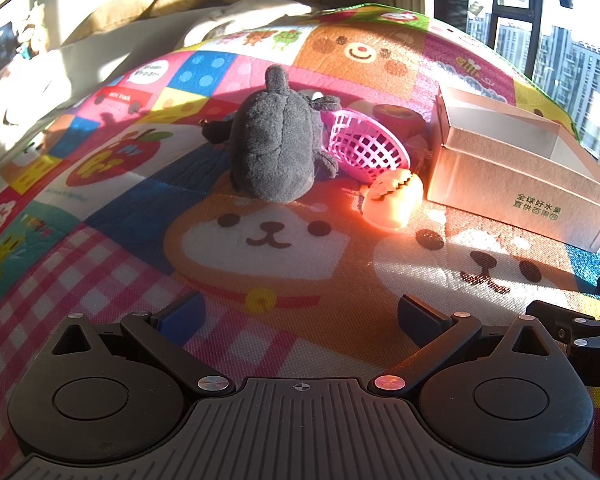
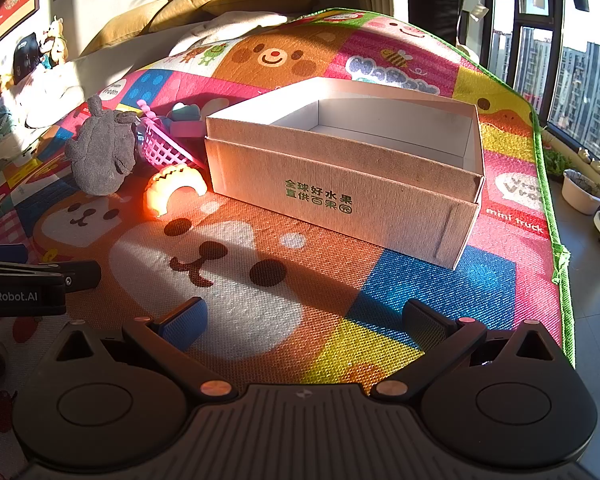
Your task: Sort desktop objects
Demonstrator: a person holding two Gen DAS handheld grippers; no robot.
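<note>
Presently, findings are recorded view by view.

Left wrist view, left gripper (image 1: pixel 300 314): held low over the play mat (image 1: pixel 100 280), fingers spread wide with nothing between them; it is judged to be lined up toward the toy cluster ahead, well short of it.
Left wrist view, grey plush toy (image 1: pixel 278 140): seen lying on the mat straight ahead, soft and fuzzy, with a small nub at its far end; it is judged the nearest candidate for a pick.
Left wrist view, pink basket (image 1: pixel 366 146): tipped on its side against the plush, lattice walls showing; smaller items behind it cannot be identified.
Left wrist view, orange toy (image 1: pixel 392 198): noted just in front of the basket, glossy and strongly sunlit, with a zigzag seam.
Left wrist view, cardboard box (image 1: pixel 512 184): placed to the right of the toys, open-topped.

Right wrist view, right gripper (image 2: pixel 302 318): fingers parted, empty, held above the mat facing the box, apparently in waiting.
Right wrist view, cardboard box (image 2: pixel 340 176): interior visibly empty, green print on the near wall; it is judged the intended receptacle, so sorting appears not yet begun.
Right wrist view, toys: plush (image 2: pixel 100 156), basket (image 2: pixel 162 146) and orange toy (image 2: pixel 176 190) are grouped left of the box, outside it.
Right wrist view, left gripper body (image 2: pixel 24 284): partly seen at the left edge.
</note>
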